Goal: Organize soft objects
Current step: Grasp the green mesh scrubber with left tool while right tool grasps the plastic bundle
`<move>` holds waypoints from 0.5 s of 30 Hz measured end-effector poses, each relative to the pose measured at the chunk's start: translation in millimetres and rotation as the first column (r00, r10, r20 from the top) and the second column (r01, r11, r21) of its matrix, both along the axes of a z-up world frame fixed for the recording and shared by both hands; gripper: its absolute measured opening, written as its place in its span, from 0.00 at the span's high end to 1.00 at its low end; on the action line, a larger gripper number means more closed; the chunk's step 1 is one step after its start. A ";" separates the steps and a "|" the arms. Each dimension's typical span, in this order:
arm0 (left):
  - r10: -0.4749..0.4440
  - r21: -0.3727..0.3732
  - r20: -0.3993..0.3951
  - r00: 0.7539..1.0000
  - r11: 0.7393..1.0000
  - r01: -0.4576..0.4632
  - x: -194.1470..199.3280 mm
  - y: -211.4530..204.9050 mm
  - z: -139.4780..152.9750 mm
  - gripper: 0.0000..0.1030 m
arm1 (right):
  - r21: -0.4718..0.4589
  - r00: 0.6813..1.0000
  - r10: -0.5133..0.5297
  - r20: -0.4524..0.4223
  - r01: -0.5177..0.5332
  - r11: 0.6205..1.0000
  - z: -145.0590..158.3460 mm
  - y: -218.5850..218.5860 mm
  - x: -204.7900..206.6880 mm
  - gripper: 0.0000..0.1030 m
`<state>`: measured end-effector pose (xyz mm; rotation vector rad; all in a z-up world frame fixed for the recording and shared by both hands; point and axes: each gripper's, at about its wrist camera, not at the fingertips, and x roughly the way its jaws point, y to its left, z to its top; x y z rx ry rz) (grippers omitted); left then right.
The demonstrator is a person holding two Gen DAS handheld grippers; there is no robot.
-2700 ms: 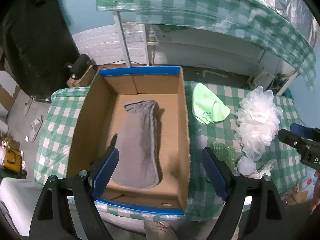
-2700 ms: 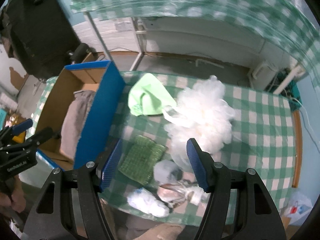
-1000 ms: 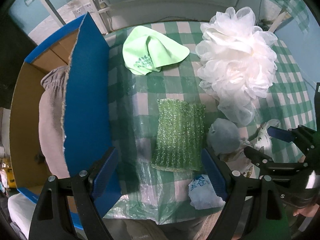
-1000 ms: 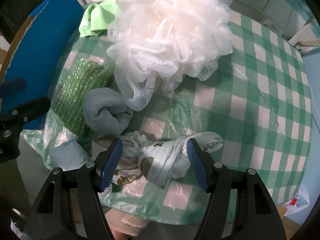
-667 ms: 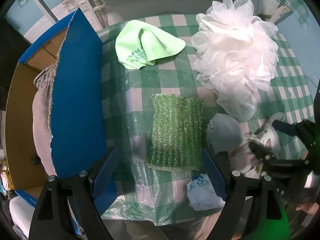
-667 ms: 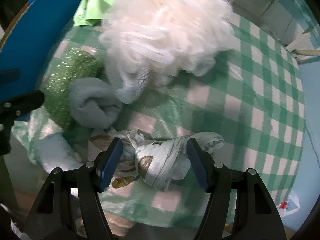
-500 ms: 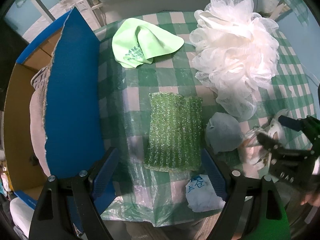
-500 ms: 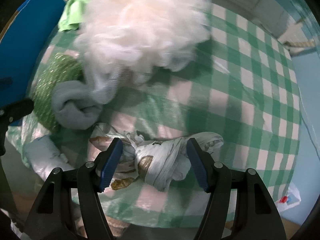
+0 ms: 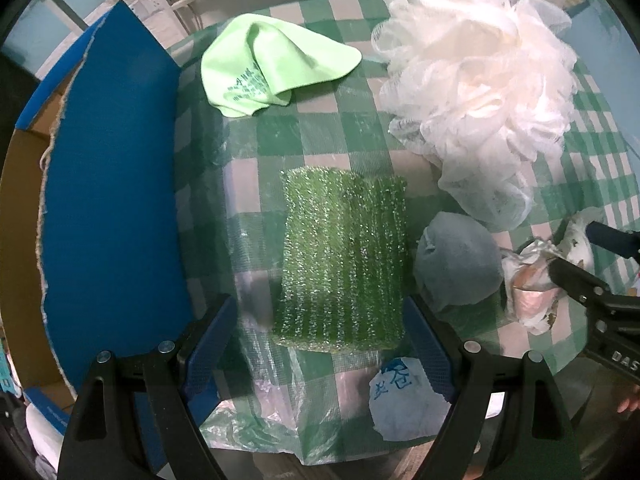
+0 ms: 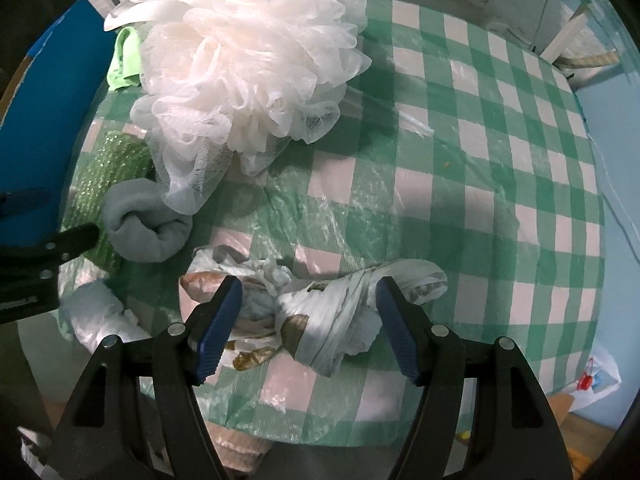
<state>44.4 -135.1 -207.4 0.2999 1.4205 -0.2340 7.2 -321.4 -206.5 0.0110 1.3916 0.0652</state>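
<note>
My left gripper [image 9: 320, 332] points straight down and is open, with the near end of a sparkly green scrub pad [image 9: 344, 264] between its fingers. My right gripper [image 10: 310, 312] hangs over a crumpled, patterned white plastic bag [image 10: 320, 304]. Its jaws are opening and the pads stand clear of the bag. A grey rolled sock [image 9: 456, 260] lies between pad and bag. A big white bath pouf [image 10: 248, 52] sits behind them. At the back lies a light green cloth [image 9: 268, 68]. The right gripper [image 9: 592, 264] shows at the left wrist view's right edge.
A cardboard box with a blue outer wall [image 9: 112, 208] stands left of the pad. A white packet with blue characters [image 9: 404, 396] lies by the table's front edge. The green checked tablecloth [image 10: 480, 160] is bare on the right. A person's hand [image 9: 628, 400] shows at the lower right.
My left gripper has moved from above the box to above the green pad and sunk closer. My right gripper has come down over the crumpled bag, shifted sideways, and its jaws stand slightly wider.
</note>
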 end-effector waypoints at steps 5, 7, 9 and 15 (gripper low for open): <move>-0.001 0.009 -0.008 1.000 1.000 0.001 6.8 -6.5 -11.3 0.17 | 0.000 1.000 0.023 -0.010 -0.023 1.000 1.5 1.8 -4.5 0.30; 0.001 0.014 -0.012 1.000 1.000 -0.001 9.5 -9.0 -15.6 0.17 | -0.003 0.999 0.035 -0.009 -0.035 0.999 -1.7 5.1 -4.8 0.29; 0.003 0.014 -0.018 1.000 1.000 -0.003 12.0 -11.6 -20.5 0.17 | -0.004 0.999 0.044 -0.010 -0.044 0.999 -4.7 6.9 -7.6 0.27; 0.016 0.017 -0.020 1.000 1.000 -0.016 21.0 -11.2 -31.7 0.15 | -0.029 0.995 0.098 -0.014 -0.098 0.995 -14.3 19.9 -7.7 0.23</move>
